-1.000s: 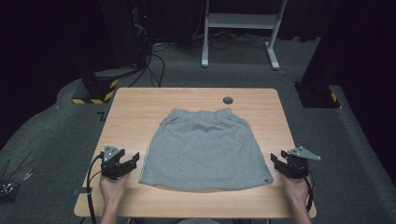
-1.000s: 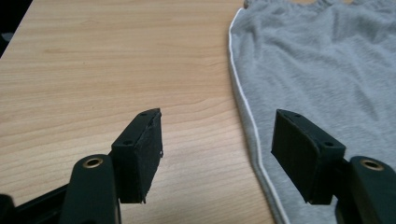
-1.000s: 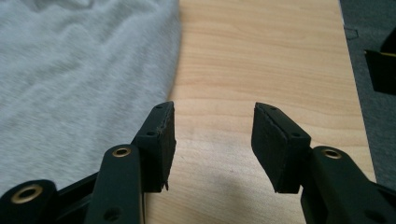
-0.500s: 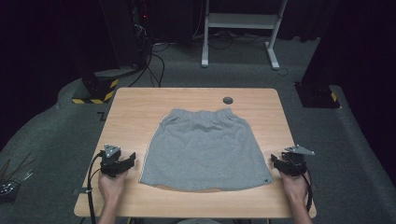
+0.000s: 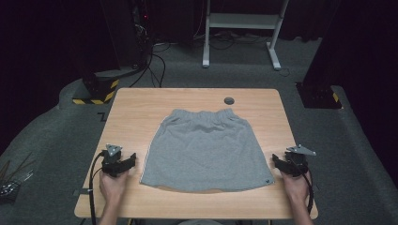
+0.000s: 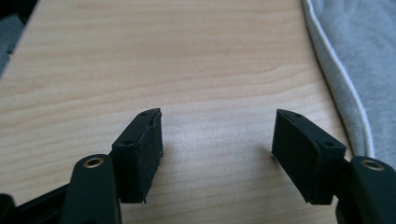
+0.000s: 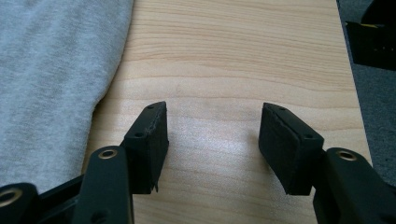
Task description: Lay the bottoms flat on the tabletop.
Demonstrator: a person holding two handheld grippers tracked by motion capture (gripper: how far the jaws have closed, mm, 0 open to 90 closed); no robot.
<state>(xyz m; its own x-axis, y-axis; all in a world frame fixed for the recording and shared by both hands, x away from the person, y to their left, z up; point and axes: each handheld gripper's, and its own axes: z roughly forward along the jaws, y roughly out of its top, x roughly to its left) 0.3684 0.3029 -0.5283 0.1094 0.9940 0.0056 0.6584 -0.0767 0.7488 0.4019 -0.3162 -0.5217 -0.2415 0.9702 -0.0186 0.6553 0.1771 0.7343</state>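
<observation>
Both tools sit low at the near end of the light wooden bench (image 5: 136, 112), one at each side of the flat grey fabric skirt (image 5: 206, 150). At the left, the left black two-jaw tool (image 5: 132, 161) is held in the person's left hand (image 5: 112, 185), with a grey three-cornered plate on top and a black cable trailing toward the near edge. Its jaws are released, have just been opening wider, and have only bare wood between the pads (image 6: 144, 154). In the left gripper view the skirt's side edge, trimmed with a thin white line, runs just beside the outer jaw without touching it.

At the right, the right black two-jaw tool (image 5: 278, 163) is held in the person's right hand (image 5: 293, 185), just beside the skirt's near right corner. Its jaws are also released, have just been opening, and nothing lies between them; in the right gripper view (image 7: 212, 140) the grey cloth lies just left of the left jaw, apart from it.

Farther in, the skirt lies spread at the middle of the bench, hem toward the person, gathered elastic waistband at the far side. Beyond the waistband, a small dark round cap (image 5: 229, 100) sits near the far edge. Behind the bench, on the grey floor, stands a white metal frame (image 5: 244, 28), with black cables (image 5: 155, 61) to its left.
</observation>
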